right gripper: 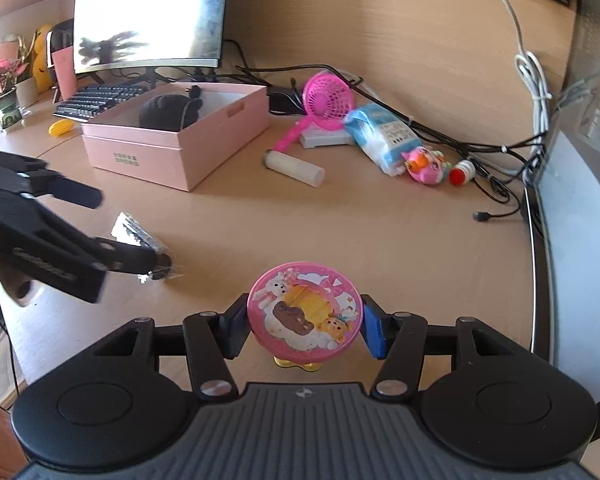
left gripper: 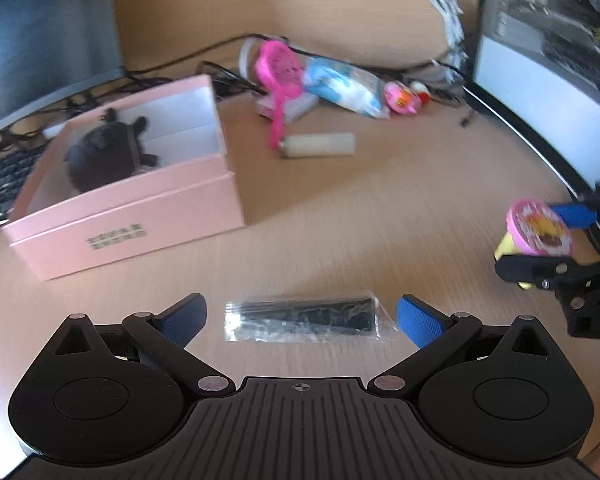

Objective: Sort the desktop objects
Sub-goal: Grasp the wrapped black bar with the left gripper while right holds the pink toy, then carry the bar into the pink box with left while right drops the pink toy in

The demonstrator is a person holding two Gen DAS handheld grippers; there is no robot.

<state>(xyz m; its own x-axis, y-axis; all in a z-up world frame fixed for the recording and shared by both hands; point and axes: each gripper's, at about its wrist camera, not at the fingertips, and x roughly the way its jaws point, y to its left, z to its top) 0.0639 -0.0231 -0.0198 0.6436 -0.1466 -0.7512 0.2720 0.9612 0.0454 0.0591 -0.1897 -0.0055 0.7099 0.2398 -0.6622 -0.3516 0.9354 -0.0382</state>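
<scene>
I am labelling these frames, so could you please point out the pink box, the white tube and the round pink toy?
Pink box [right gripper: 140, 152]: right wrist view, front wall.
White tube [right gripper: 296, 168]: right wrist view, middle of its body.
Round pink toy [right gripper: 305, 312]: right wrist view, centre of its printed face.

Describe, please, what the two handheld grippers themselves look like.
Both the left gripper and right gripper are matte black plastic: ribbed central body, two round housings, linked fingers with silver rivets, blue textured pads, small crosshair mark. No cables visible.

Monitor [right gripper: 148, 16], keyboard [right gripper: 100, 100], potted plant [right gripper: 6, 80]
</scene>
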